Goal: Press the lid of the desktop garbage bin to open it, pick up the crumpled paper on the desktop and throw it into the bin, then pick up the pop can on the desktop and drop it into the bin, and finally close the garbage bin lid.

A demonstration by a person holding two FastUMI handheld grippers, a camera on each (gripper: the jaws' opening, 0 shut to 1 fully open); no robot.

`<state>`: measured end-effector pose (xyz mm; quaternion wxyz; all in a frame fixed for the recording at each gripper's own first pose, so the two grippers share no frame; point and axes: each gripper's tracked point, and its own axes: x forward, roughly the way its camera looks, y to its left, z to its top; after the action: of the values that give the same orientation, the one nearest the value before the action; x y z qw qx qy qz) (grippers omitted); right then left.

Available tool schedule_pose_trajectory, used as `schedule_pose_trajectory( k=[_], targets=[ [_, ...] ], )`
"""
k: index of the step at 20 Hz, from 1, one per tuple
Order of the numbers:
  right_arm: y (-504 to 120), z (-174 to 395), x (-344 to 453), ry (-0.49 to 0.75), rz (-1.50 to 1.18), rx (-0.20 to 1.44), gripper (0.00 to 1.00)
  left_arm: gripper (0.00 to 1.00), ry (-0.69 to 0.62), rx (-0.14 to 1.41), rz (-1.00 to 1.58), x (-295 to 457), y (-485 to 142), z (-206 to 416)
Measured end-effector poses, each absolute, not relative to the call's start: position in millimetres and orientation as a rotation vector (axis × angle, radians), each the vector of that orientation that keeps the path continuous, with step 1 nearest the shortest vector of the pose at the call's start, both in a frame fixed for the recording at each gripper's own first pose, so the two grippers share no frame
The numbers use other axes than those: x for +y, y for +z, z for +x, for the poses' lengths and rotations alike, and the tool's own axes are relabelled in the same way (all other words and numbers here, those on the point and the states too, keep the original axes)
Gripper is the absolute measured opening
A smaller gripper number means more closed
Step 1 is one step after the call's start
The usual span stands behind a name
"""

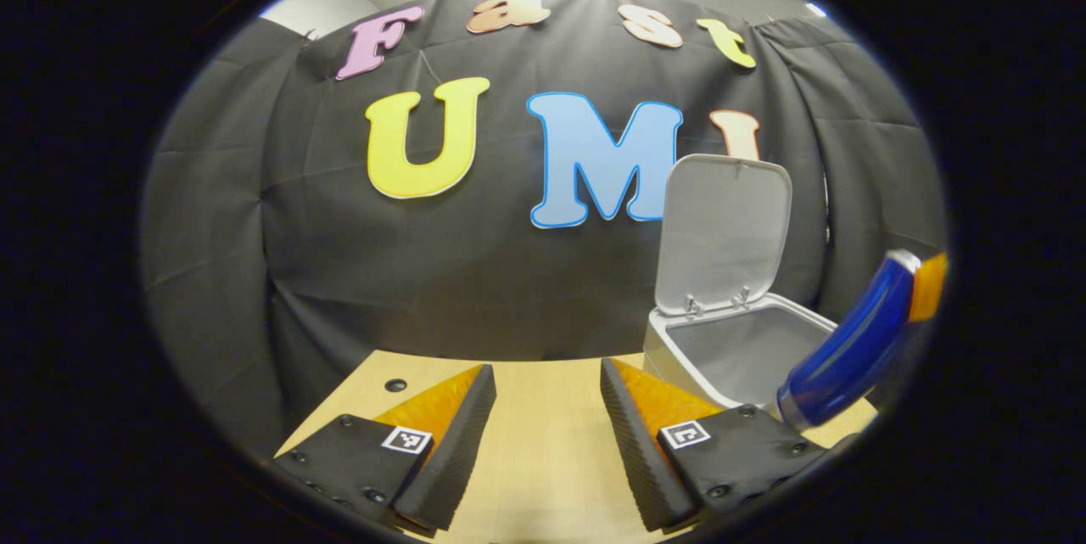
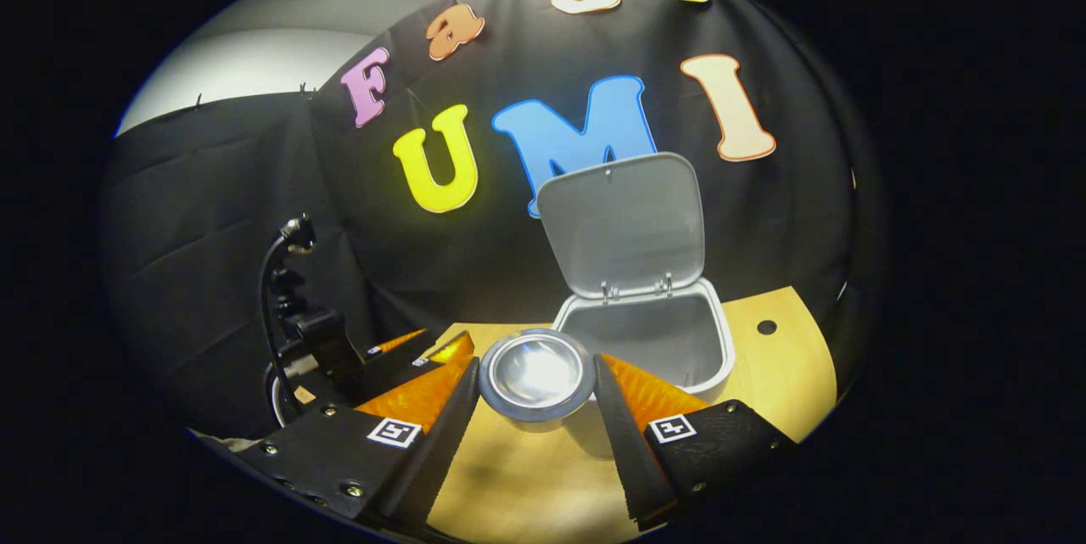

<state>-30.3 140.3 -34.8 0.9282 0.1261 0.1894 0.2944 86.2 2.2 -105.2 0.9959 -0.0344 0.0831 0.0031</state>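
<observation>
left gripper view: left gripper (image 1: 543, 434) jaws released over bare worktop (image 1: 543, 459); bin (image 1: 730, 349) right of them, lid (image 1: 721, 230) up; pop can (image 1: 848, 340) tilted beyond | right gripper view: right gripper (image 2: 536, 421) jaws grasping pop can (image 2: 536, 376) by its sides, bin (image 2: 653, 340) just ahead | can likely light, thin-walled, slick; squeeze gently mid-body.

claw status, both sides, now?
Left claw: open, holding nothing, over the desktop.
Right claw: shut on the pop can, near the open garbage bin.

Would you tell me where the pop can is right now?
The pop can is clamped between the right gripper fingers, just short of the open bin; the left gripper view shows it at right.
</observation>
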Motion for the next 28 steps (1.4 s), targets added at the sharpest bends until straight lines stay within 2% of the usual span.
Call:
schedule_pose_trajectory(
  k=[4,13,28],
  targets=[
    [-25.5,-1.5,123.2,0.532,0.215,0.330,0.82,0.85,0.000,0.167,-0.065,-0.9,-104.4,88.5],
    [-47.3,45.4,100.0,0.432,0.165,0.339,0.82,0.85,0.009,0.176,-0.063,2.7,-106.8,89.7],
    [-131.7,85.1,112.7,0.411,0.106,0.509,0.83,0.85,0.031,0.189,-0.066,11.2,-113.6,93.7]
  ],
)
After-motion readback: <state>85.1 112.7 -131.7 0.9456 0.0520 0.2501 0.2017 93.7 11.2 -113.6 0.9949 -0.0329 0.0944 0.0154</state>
